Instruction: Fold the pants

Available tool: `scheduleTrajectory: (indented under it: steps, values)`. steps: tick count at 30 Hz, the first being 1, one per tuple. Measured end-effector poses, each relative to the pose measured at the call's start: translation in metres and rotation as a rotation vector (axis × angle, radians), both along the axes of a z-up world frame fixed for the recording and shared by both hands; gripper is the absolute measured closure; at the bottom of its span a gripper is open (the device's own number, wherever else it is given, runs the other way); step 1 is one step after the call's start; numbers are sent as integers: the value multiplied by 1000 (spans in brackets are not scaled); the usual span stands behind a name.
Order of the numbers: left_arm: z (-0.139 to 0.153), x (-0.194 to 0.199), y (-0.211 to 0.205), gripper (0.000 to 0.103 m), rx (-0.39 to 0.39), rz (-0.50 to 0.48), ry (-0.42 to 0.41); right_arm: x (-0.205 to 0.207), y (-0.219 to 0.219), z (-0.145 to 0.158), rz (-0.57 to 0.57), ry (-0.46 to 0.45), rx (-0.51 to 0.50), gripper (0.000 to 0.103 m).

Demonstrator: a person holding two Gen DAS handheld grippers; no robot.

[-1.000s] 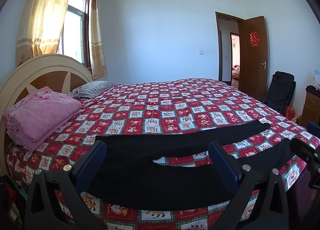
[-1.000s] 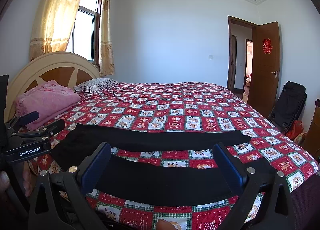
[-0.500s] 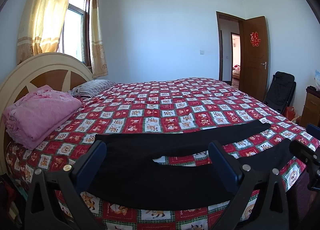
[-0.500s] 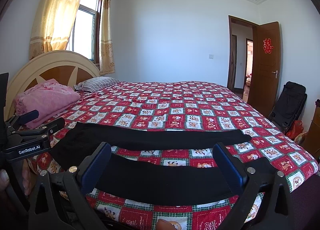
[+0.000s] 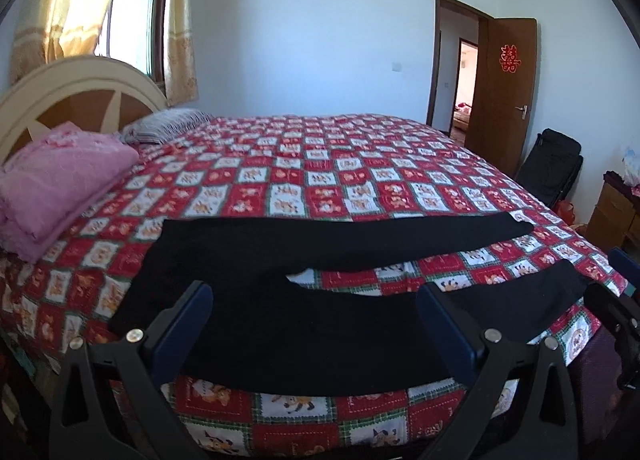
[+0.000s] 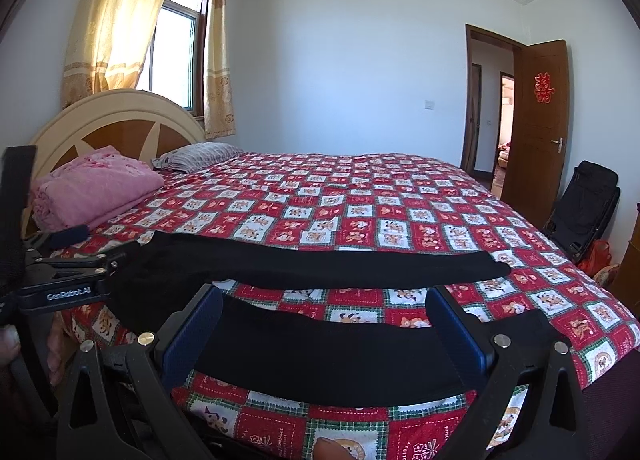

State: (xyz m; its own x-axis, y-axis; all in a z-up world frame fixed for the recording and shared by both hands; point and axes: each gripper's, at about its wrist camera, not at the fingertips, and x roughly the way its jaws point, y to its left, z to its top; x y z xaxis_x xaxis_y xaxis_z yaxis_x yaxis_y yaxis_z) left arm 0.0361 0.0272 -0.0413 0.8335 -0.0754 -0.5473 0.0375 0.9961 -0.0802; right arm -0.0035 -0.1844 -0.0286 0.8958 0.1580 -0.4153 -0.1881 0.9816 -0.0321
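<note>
Black pants (image 5: 260,252) lie flat across the near side of the bed, waist to the left, the two legs spread apart toward the right. My left gripper (image 5: 316,316) hovers open over the near leg and seat, nothing between its blue pads. In the right wrist view the pants (image 6: 320,268) show both legs, and my right gripper (image 6: 326,324) stands open above the near leg. The left gripper (image 6: 100,248) appears beside the waistband at the left. The right gripper (image 5: 612,280) shows at the right edge by the near leg's cuff.
The bed carries a red checked quilt (image 5: 340,163), a folded pink blanket (image 5: 60,183) and a striped pillow (image 5: 168,125) by the headboard (image 5: 80,95). An open door (image 5: 508,79), a black folding chair (image 5: 556,163) and a wooden cabinet (image 5: 612,215) stand to the right.
The left wrist view has tipped down and closer to the bed, so the pants sit higher in its frame. The right view shifted only slightly. Both grippers stay open; the pants have not moved.
</note>
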Motion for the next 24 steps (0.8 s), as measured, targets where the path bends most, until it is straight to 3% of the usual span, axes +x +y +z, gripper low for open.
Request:
scheduleTrajectory:
  steps: [8,10,14,16,19,21,24]
  values:
    - [-47,32,36,0,-85,74,108,34,3,-55,0,129,-58,1]
    - [-58,42,50,0,-69,128,126,41,2,-67,7,149,-60,1]
    - [-62,64,87,0,15,242,76,51,-6,-82,1,155,-70,1]
    - [-59,80,112,0,-1,245,56,57,-14,-84,-10,161,-56,2]
    - [-57,114,144,0,5,233,58,67,-23,-83,-29,162,-37,11]
    - [-57,140,160,1,87,233,82,74,-26,-83,-28,174,-45,27]
    - [-64,177,182,5,118,195,134,83,-28,-85,-24,188,-59,30]
